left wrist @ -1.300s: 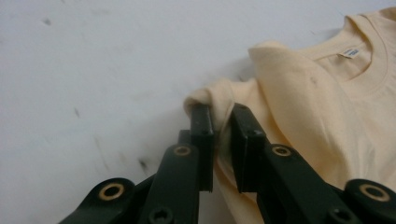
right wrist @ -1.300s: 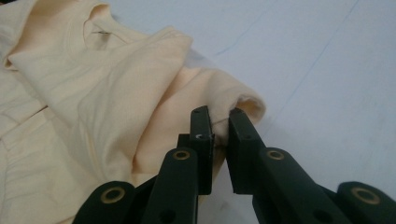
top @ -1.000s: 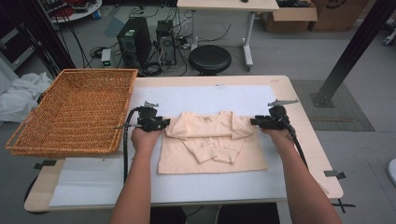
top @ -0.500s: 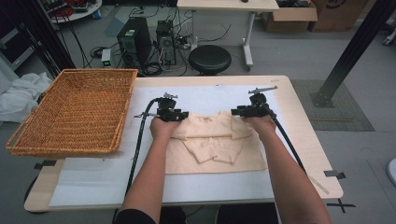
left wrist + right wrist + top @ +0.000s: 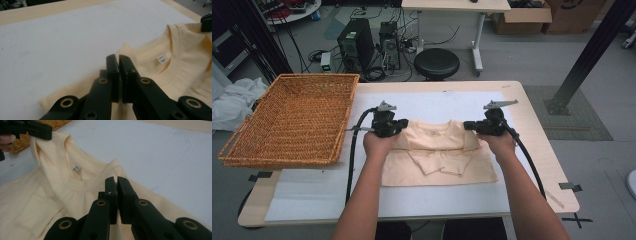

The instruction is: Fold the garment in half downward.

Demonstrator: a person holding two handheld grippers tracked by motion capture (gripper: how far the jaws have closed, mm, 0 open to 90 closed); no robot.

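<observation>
1. On the white mat [image 5: 312, 200] at mid-table: cream shirt [image 5: 439, 165], partly folded, collar at the far edge, sleeves tucked in over the front.
2. At the shirt's left shoulder: left gripper [image 5: 398, 126], jaws just closed together, cloth pinched between them. Seen from the left gripper view [image 5: 119, 75], pads nearly meeting over the shoulder edge, collar and white label [image 5: 162, 60] off to the right.
3. At the shirt's right shoulder: right gripper [image 5: 472, 126], jaws likewise just closed on cloth. Seen from the right gripper view [image 5: 116, 197], pads nearly meeting over the shoulder seam, neck ribbing and label [image 5: 76, 169] just beyond.
4. Far left in the right gripper view: the other gripper's black jaw clamped on the opposite shoulder, cloth lifted and pulled taut there.
5. Left of the shirt, well apart: wicker basket [image 5: 287, 120], overhanging the table [image 5: 532, 115] edge.
6. Beyond the table: black stool [image 5: 436, 64].
</observation>
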